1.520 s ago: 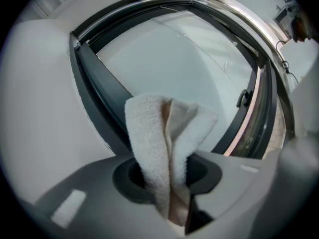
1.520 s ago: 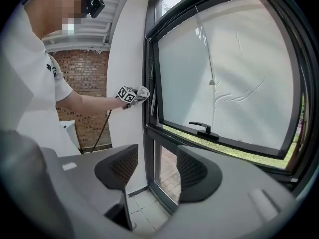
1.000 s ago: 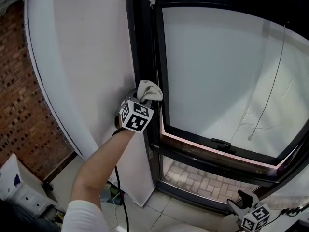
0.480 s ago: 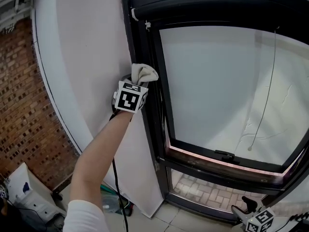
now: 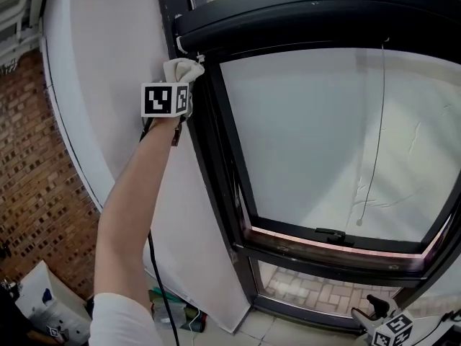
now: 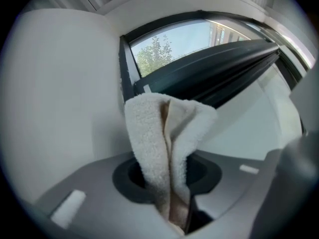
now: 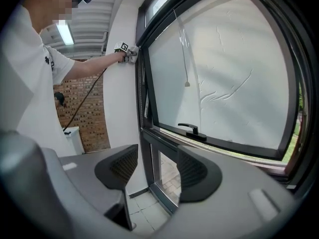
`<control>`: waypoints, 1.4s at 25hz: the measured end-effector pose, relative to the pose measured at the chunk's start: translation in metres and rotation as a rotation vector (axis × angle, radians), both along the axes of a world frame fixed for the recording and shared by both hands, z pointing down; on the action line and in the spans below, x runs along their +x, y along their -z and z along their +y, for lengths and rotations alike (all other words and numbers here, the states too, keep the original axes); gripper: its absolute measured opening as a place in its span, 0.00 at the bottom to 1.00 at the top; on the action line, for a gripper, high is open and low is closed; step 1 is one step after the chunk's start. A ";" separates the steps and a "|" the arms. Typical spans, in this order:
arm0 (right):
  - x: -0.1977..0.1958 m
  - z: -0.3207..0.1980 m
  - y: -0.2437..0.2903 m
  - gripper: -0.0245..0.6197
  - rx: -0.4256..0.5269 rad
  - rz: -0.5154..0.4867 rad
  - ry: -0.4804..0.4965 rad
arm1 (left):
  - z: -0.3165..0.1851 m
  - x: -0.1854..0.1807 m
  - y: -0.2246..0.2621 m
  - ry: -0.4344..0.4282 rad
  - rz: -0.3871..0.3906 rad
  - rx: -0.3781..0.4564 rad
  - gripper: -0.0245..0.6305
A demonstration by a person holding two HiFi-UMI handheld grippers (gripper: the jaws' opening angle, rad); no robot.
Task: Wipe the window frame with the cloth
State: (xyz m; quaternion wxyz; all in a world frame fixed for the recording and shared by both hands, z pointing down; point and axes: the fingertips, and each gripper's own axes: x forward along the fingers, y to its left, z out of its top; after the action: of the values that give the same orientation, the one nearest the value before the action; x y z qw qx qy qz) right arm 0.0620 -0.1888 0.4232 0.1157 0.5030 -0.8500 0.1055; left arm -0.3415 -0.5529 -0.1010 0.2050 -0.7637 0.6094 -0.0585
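Cloth (image 5: 184, 68), cream and fluffy, is pinched in a folded wad between the jaws of the left gripper (image 5: 178, 82), which are closed tight on it. Its free end pokes out against the top left corner of the black window frame (image 5: 216, 157), just under the frame's upper crossbar.

At the far left of the head view is a red brick wall (image 5: 32, 164), with a white container (image 5: 36, 294) at its foot. Next comes a plain white wall panel (image 5: 108, 56). The person's bare arm (image 5: 130, 200) reaches up across the panel, a white sleeve at the shoulder, and carries the left gripper with its marker cube facing the camera.

Right of the frame's upright, the large pane is backed by a pale blind (image 5: 310, 128). A thin cord (image 5: 376, 121) hangs down in front of the blind. A black window handle (image 5: 333, 233) sits on the lower rail, and through the small pane beneath it brick paving (image 5: 310, 290) shows (seemingly outdoors).

At the bottom right, the right gripper (image 5: 373, 308) is held low and well apart from the cloth. Its own view shows the two jaws spread with nothing between them, pointing at the frame's lower corner.
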 end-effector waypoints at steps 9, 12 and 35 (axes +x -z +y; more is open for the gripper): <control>0.031 0.011 0.005 0.42 0.039 -0.037 -0.072 | 0.001 -0.004 0.046 0.062 0.017 0.032 0.26; 0.043 0.018 -0.005 0.42 0.027 -0.036 -0.090 | 0.002 -0.004 0.045 0.057 0.021 0.037 0.26; -0.009 0.017 0.000 0.42 0.023 0.022 0.020 | 0.074 0.116 -0.376 -0.308 -0.132 -0.135 0.26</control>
State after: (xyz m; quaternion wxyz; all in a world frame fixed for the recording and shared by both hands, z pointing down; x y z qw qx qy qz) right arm 0.0527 -0.1717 0.4232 0.1203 0.4971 -0.8547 0.0889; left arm -0.2259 -0.4787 0.2751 0.1993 -0.8546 0.4649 -0.1174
